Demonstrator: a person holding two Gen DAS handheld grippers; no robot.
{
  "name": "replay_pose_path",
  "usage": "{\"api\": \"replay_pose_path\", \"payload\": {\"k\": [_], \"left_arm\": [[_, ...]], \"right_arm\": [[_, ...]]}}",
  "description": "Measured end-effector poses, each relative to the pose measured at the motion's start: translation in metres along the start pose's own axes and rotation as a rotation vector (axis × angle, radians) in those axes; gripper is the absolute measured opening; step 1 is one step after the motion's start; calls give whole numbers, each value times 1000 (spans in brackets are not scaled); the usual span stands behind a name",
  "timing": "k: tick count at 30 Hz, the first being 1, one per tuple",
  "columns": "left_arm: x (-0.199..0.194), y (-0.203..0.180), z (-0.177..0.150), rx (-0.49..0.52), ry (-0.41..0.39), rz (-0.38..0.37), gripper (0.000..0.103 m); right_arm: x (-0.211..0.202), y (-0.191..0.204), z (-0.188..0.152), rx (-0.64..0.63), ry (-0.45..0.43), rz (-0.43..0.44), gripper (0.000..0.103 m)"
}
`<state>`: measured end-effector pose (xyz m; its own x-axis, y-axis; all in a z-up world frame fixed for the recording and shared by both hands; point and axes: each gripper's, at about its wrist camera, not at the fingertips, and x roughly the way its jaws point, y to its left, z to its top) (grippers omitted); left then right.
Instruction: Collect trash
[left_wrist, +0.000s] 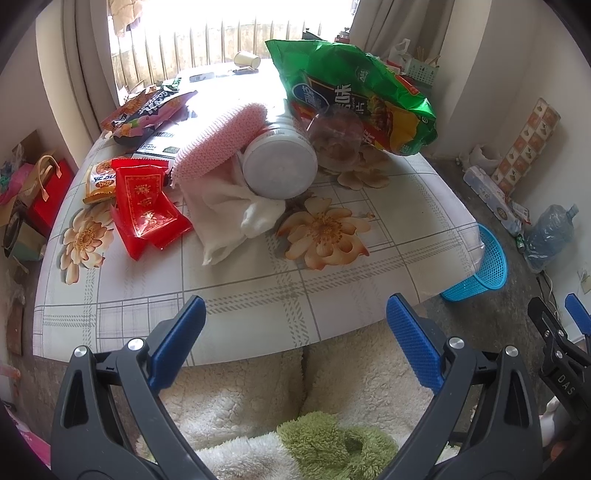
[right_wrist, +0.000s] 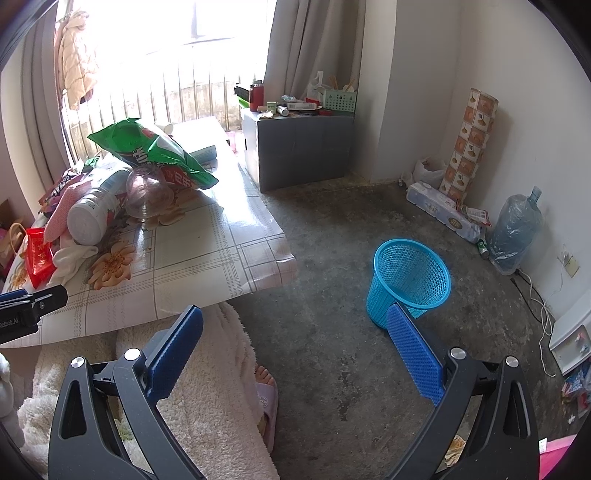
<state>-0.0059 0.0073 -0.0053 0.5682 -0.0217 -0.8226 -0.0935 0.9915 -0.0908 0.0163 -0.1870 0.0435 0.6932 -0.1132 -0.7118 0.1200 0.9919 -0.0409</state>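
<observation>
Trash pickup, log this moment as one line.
left gripper: open, empty, at table edge | right gripper: open, empty, above floor | trash on table: green bag, red wrapper | blue basket: on floor, looks empty

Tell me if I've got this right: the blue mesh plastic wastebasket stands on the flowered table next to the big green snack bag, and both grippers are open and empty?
Not quite. The blue mesh plastic wastebasket stands on the concrete floor beside the flowered table, not on it; the right wrist view shows this. The big green snack bag is on the table, and the left gripper and right gripper are open and empty.
</observation>
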Motion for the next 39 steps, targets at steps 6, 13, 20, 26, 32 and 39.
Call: {"api": "replay_pose_path", "payload": {"k": [6,13,20,26,32,39], "left_arm": [[9,7,5,-7,4,-103,94],[8,25,9,-6,-115,-201,94],[-13,62,22,-32,-308,-201,94],[-15,114,37,-110,-363,-137,94],[-8,181,47,-215,-366,-46,94],[18,195,45,-253,-237,-157,94]], "right_arm": [[-3,7,20,18,-68,51,97],[-8,62,86,-116,-204,224,97],[8,150,154,-379,-257,343,93],[68,187,181,-504,-98,308,82],[106,192,189,-502,58,296,52],[115,182,195,-417,84,262,15]]}}
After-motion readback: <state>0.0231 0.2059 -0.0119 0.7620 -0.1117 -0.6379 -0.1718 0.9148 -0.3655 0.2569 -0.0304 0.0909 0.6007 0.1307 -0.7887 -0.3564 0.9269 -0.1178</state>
